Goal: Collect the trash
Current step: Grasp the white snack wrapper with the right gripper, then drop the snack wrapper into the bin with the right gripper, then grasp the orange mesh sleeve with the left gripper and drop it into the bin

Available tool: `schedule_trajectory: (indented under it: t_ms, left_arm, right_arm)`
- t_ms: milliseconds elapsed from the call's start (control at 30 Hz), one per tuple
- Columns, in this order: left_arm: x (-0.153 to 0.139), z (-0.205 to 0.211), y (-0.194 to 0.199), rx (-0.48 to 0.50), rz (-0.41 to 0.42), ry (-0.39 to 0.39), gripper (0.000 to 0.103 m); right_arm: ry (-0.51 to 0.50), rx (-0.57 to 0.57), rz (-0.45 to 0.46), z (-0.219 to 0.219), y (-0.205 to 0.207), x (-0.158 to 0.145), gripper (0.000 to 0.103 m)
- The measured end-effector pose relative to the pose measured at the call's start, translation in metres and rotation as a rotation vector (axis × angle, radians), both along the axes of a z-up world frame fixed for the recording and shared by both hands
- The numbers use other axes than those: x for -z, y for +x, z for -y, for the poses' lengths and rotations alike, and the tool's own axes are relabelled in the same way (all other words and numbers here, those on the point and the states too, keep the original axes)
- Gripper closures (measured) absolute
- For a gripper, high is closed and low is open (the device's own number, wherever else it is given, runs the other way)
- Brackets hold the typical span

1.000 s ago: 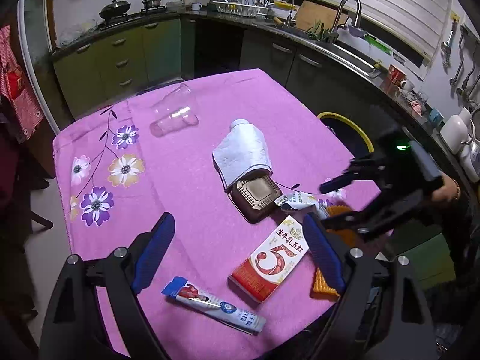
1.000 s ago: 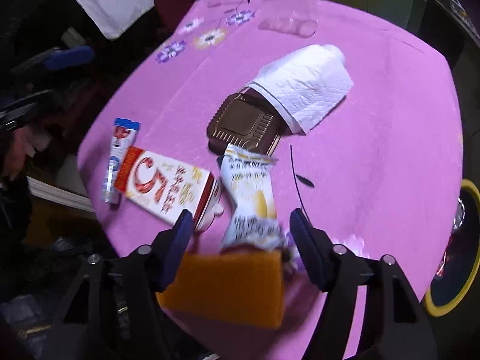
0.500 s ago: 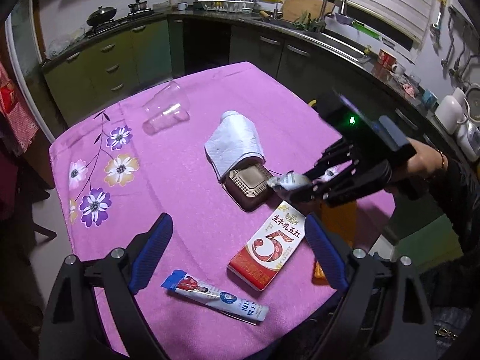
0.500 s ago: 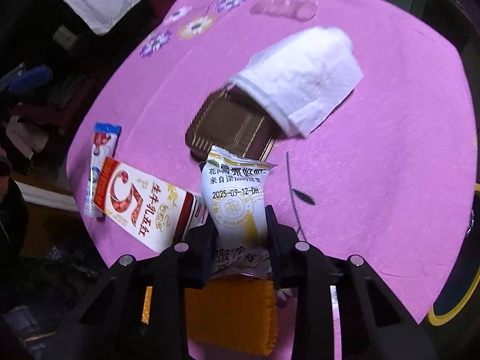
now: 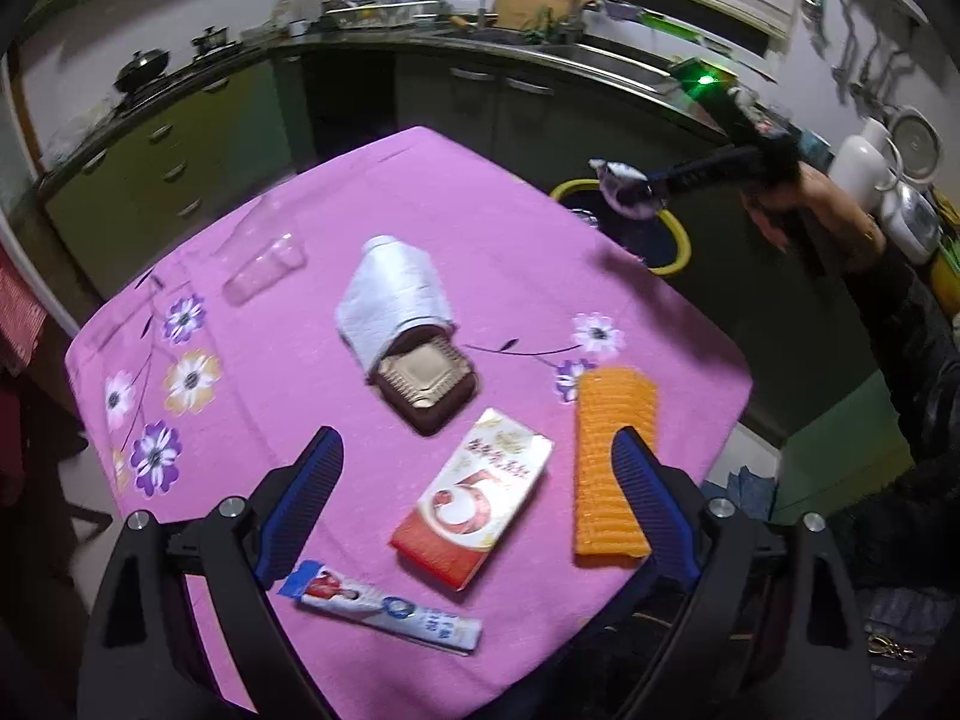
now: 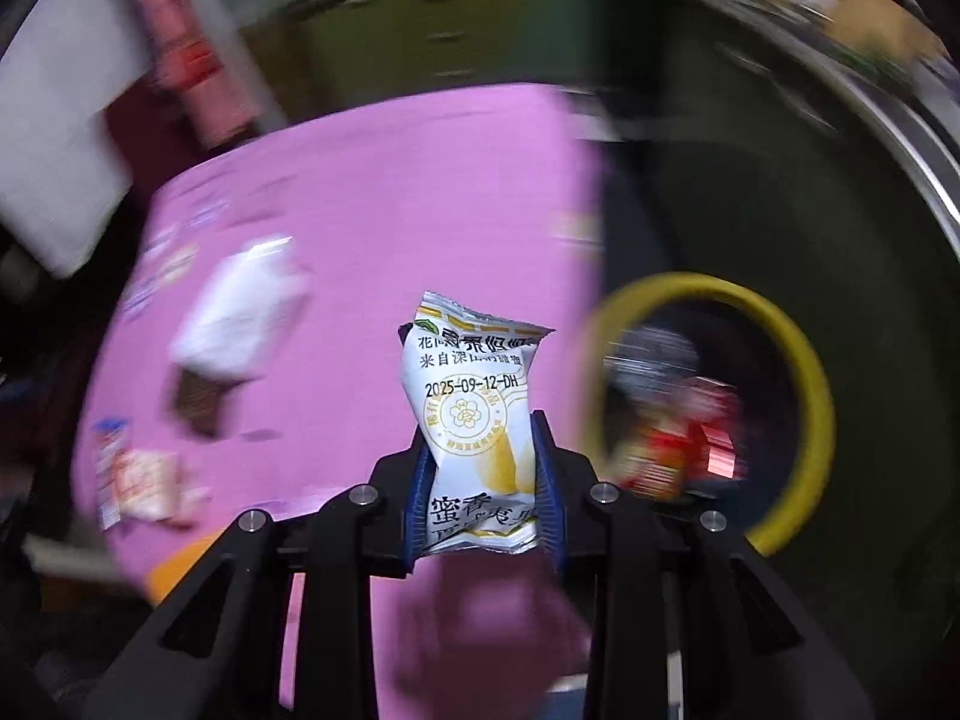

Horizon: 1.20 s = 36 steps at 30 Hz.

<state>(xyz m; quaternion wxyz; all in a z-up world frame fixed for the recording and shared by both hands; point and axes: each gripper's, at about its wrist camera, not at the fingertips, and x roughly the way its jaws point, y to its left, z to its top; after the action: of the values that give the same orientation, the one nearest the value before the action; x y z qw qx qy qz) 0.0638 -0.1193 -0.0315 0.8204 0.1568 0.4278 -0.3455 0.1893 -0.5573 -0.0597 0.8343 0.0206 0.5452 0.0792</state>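
R gripper (image 6: 483, 480) is clamped on a white snack packet (image 6: 474, 414), blue pads pinching its lower half; packet stands upright btwn the fingers, printed date facing the cam; rest of the R wrist view is badly motion-blurred. In the L wrist view the same packet (image 5: 627, 186) is held up in the air over the near rim of a yellow-rimmed bin (image 5: 675, 228), which sits off the far-right edge of the counter (image 5: 510, 240); in the R wrist view the bin (image 6: 804, 360) is to the right of the packet w/ red and other wrappers inside, too blurred to name.

L gripper (image 5: 474, 480) hangs above the near part of the counter, fingers spread wide, nothing btwn them.

On the pink flowered cloth: red-and-white carton w/ a big "5" (image 5: 474, 498) lying flat btwn the L fingers; orange ridged pad (image 5: 612, 468) just right of it, near the counter edge; blue-white tube (image 5: 384, 606) nearest the cam; brown plastic tray (image 5: 429, 381) partly under a white paper towel (image 5: 396, 294); clear plastic cup (image 5: 264, 261) on its side, far left, well apart from the rest.
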Motion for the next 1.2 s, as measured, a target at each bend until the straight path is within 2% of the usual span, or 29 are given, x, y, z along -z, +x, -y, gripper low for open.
schedule_trajectory:
  t_ms: [167, 267, 333, 400, 533, 833, 1000, 1200]
  left_arm:
    - [0.001, 0.020, -0.005, 0.043, -0.012, 0.016, 0.016]
    - [0.005, 0.034, -0.010, 0.076, -0.030, 0.037, 0.016]
    - [0.008, 0.043, -0.013, 0.097, -0.037, 0.050, 0.016]
    - [0.010, 0.051, -0.016, 0.117, -0.045, 0.059, 0.015]
    - [0.023, 0.076, -0.023, 0.184, -0.087, 0.082, 0.015]
    - [0.066, 0.133, -0.031, 0.277, -0.193, 0.154, 0.015]
    - [0.084, 0.147, -0.017, 0.240, -0.266, 0.163, 0.015]
    - [0.100, 0.156, -0.011, 0.188, -0.265, 0.239, 0.015]
  right_arm:
    - [-0.078, 0.170, -0.086, 0.075, 0.025, 0.046, 0.072]
    - [-0.107, 0.209, -0.126, 0.096, 0.040, 0.073, 0.071]
    - [-0.125, 0.224, -0.135, 0.104, 0.048, 0.084, 0.046]
    - [-0.140, 0.243, -0.124, 0.110, 0.052, 0.089, 0.044]
    - [-0.121, 0.261, -0.104, 0.119, 0.048, 0.086, 0.044]
    - [-0.061, 0.241, -0.001, 0.110, 0.001, 0.046, 0.040]
    - [-0.037, 0.203, 0.023, 0.095, -0.014, 0.037, 0.040]
    - [-0.007, 0.163, 0.047, 0.086, -0.026, 0.028, 0.039]
